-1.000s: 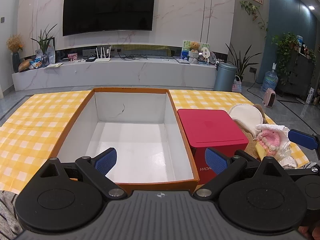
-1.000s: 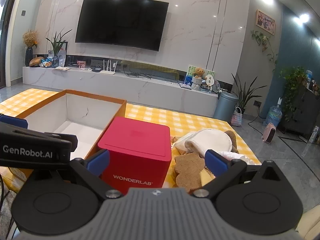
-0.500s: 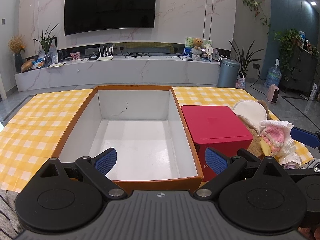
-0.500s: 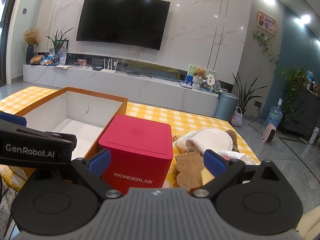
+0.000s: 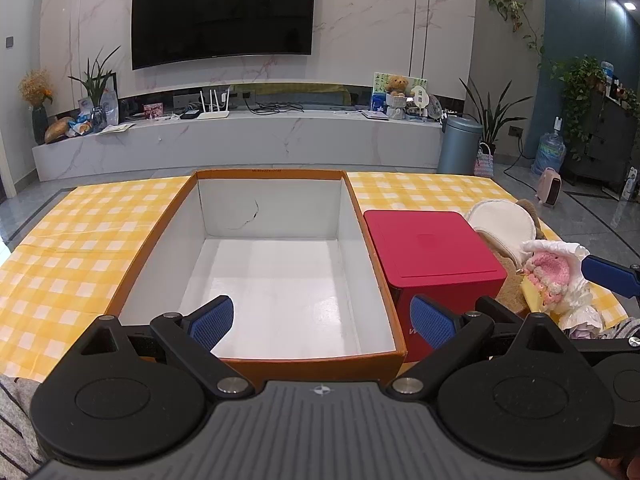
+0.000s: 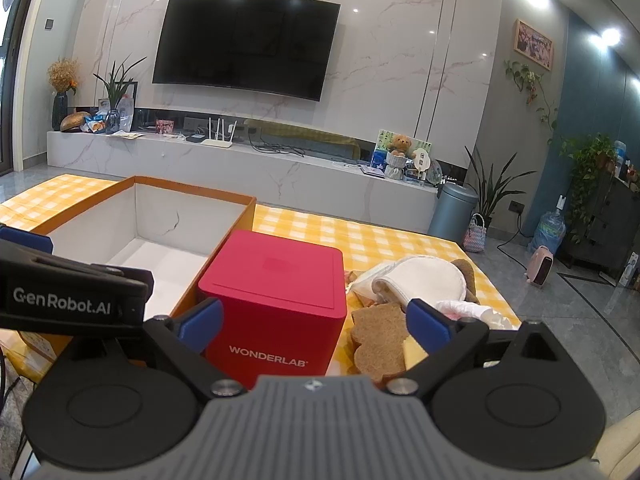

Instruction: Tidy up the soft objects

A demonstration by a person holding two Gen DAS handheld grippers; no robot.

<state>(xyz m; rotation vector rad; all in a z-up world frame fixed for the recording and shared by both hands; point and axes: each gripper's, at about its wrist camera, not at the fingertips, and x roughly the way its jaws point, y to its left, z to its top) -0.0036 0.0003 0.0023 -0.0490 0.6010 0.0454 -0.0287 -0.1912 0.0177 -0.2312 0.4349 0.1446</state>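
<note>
An empty orange box with a white inside (image 5: 276,280) sits on the yellow checked cloth, also in the right wrist view (image 6: 140,236). A red WONDERLAB box (image 5: 434,248) (image 6: 276,292) stands right of it. Soft toys lie to its right: a white round pad (image 6: 420,280) (image 5: 502,218), a brown bread-shaped toy (image 6: 378,338), a pink knitted toy in white wrap (image 5: 550,270). My left gripper (image 5: 322,322) is open and empty over the orange box's near edge. My right gripper (image 6: 316,324) is open and empty before the red box and the toys.
A marble TV bench (image 5: 240,140) with a television above runs behind the table. A grey bin (image 5: 458,146) and plants stand at the right. The left gripper's body (image 6: 68,296) shows at the left of the right wrist view.
Both grippers have lifted and drawn back slightly, so the boxes and toys sit a little lower in view. Both stay open and empty.
</note>
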